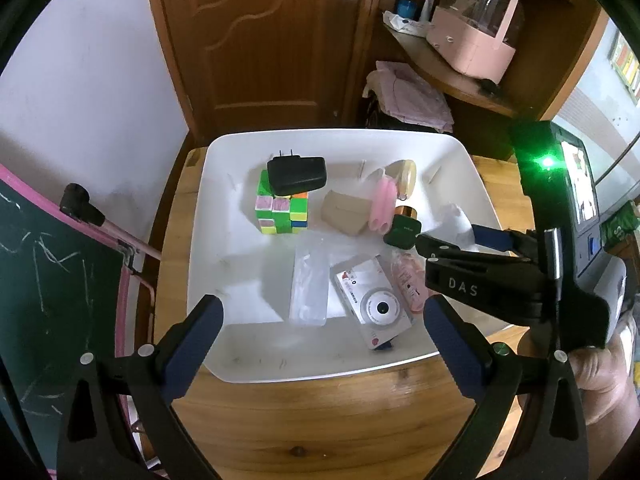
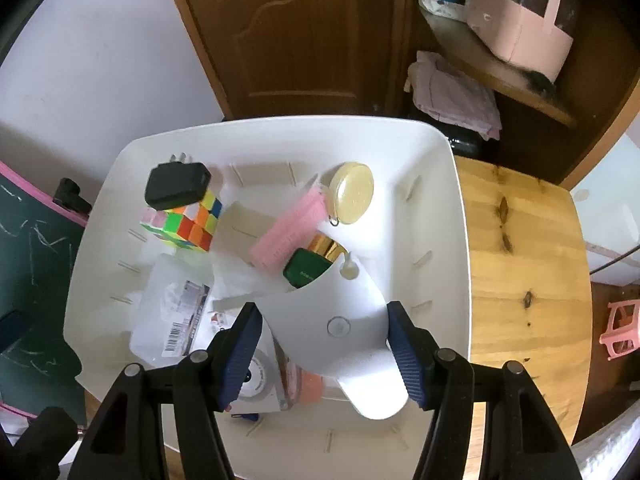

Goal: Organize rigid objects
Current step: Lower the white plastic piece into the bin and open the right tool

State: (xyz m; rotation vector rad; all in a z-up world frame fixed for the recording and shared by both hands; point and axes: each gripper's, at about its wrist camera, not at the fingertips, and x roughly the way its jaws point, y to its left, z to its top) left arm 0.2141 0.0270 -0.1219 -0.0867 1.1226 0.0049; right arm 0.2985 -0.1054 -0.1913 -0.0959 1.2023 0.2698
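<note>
Nearest the right wrist camera, the right gripper has its blue-padded fingers closed on a white, smooth plastic funnel-shaped object, holding it by its wide body over the large white plastic tray. The object's far end hangs just above a dark green box with a gold cap that lies in the tray.

In the left wrist view, the left gripper hangs above the tray's near edge with its fingers spread apart and nothing between them.

The tray sits on a round wooden surface. Inside it, at the far left, a black plug adapter rests on a multicoloured puzzle cube. Near the middle lie a tan cardboard box and a pink ribbed brush, with a round yellow-lidded jar just behind the brush. Closer in lie a clear plastic box and, beside it, a white compact camera.
</note>
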